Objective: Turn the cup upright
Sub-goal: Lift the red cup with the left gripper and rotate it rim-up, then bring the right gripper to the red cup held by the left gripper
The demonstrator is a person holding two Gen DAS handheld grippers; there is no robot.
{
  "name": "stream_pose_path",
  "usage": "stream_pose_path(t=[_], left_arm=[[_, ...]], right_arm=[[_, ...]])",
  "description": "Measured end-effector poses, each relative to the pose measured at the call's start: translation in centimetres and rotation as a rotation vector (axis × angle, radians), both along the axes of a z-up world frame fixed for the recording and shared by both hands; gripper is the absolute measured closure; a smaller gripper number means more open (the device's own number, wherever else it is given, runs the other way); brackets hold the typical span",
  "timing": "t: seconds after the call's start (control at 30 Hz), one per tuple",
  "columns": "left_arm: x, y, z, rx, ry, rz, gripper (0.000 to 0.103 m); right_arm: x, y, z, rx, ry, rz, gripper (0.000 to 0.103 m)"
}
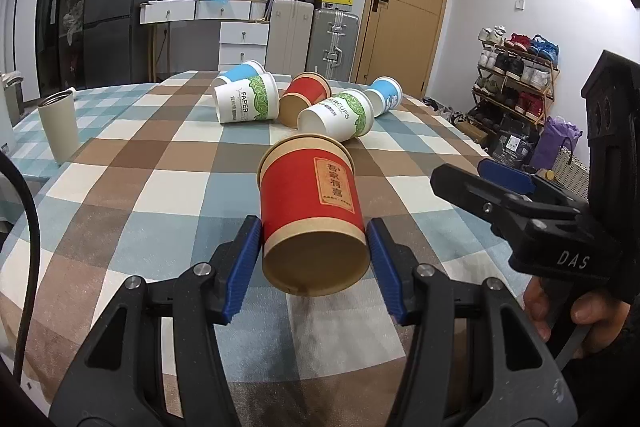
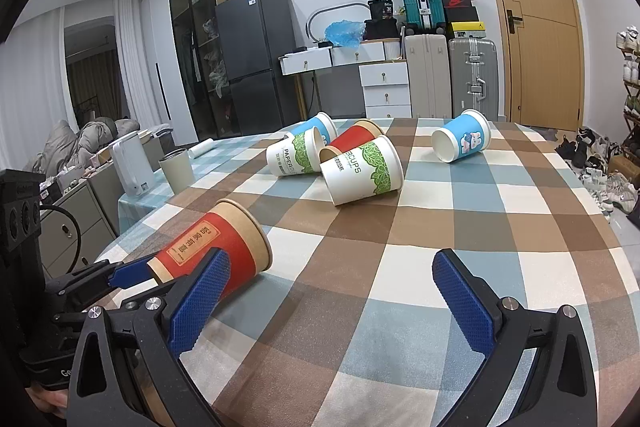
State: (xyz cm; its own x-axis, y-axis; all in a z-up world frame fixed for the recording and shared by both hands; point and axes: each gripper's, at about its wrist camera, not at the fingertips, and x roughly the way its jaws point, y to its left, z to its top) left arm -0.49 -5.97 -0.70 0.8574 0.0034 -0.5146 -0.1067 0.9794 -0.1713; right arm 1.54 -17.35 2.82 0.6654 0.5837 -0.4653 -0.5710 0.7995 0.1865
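Observation:
A red and brown paper cup (image 1: 310, 203) lies on its side on the checked tablecloth (image 1: 140, 195), its base towards my left wrist camera. My left gripper (image 1: 314, 259) is shut on the cup near its base, one blue pad on each side. The right wrist view shows the same cup (image 2: 224, 247) at the lower left, tilted, with its rim end down on the cloth and the left gripper's blue pads at its base. My right gripper (image 2: 332, 303) is open and empty over the cloth, to the right of the cup. It shows in the left wrist view (image 1: 496, 183) at the right.
Several paper cups lie on their sides further back: a white and green one (image 2: 360, 171), another (image 2: 294, 157), a red one (image 2: 356, 139), and two blue ones (image 2: 462, 143) (image 2: 318, 127). A grey tumbler (image 1: 58, 127) stands at the table's left. Suitcases, drawers and a shoe rack stand beyond.

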Motion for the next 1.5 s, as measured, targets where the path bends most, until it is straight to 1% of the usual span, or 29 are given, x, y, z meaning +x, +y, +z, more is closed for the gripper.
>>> stream_pose_path(t=[0.47, 0.5, 0.57, 0.6, 0.63, 0.7, 0.8, 1.0, 1.1, 1.2, 1.37, 1.5], left_arm=[[0.5, 0.5, -0.9, 0.004, 0.017, 0.009, 0.05], [0.5, 0.5, -0.9, 0.002, 0.016, 0.01, 0.049], [0.5, 0.6, -1.0, -0.002, 0.016, 0.011, 0.043], [0.5, 0.5, -0.9, -0.003, 0.013, 0.01, 0.036], [0.5, 0.6, -0.9, -0.007, 0.006, 0.008, 0.032], [0.4, 0.9, -0.7, -0.009, -0.016, 0.008, 0.029], [0.2, 1.7, -0.2, -0.002, -0.049, 0.006, 0.021], [0.3, 3.9, 0.6, 0.009, -0.073, 0.02, 0.016], [-0.1, 4.9, 1.0, 0.019, -0.078, 0.031, 0.001], [-0.4, 5.9, 1.4, 0.035, -0.098, 0.04, 0.001], [0.0, 7.1, 1.6, 0.05, -0.105, 0.034, 0.001], [0.4, 7.8, 1.7, 0.069, -0.124, 0.027, 0.001]], right_arm=[[0.0, 0.0, 0.0, 0.0, 0.0, 0.0, 0.0], [0.0, 0.0, 0.0, -0.001, 0.0, 0.0, 0.0], [0.0, 0.0, 0.0, 0.0, 0.0, 0.0, 0.0], [0.0, 0.0, 0.0, 0.0, 0.0, 0.001, 0.0], [0.0, 0.0, 0.0, 0.0, 0.001, -0.001, 0.0], [0.1, 0.0, -0.1, 0.002, 0.006, -0.001, 0.0], [0.2, 0.0, -0.1, 0.007, 0.014, 0.0, 0.0], [0.0, 0.3, 0.0, -0.007, 0.02, 0.003, 0.0], [0.0, 0.6, 0.1, -0.011, 0.034, 0.011, 0.0], [-0.1, 1.0, 0.1, -0.016, 0.042, 0.02, 0.0], [-0.1, 1.7, 0.0, -0.018, 0.064, 0.036, 0.0], [0.5, 2.3, -0.3, -0.014, 0.117, 0.062, 0.0]])
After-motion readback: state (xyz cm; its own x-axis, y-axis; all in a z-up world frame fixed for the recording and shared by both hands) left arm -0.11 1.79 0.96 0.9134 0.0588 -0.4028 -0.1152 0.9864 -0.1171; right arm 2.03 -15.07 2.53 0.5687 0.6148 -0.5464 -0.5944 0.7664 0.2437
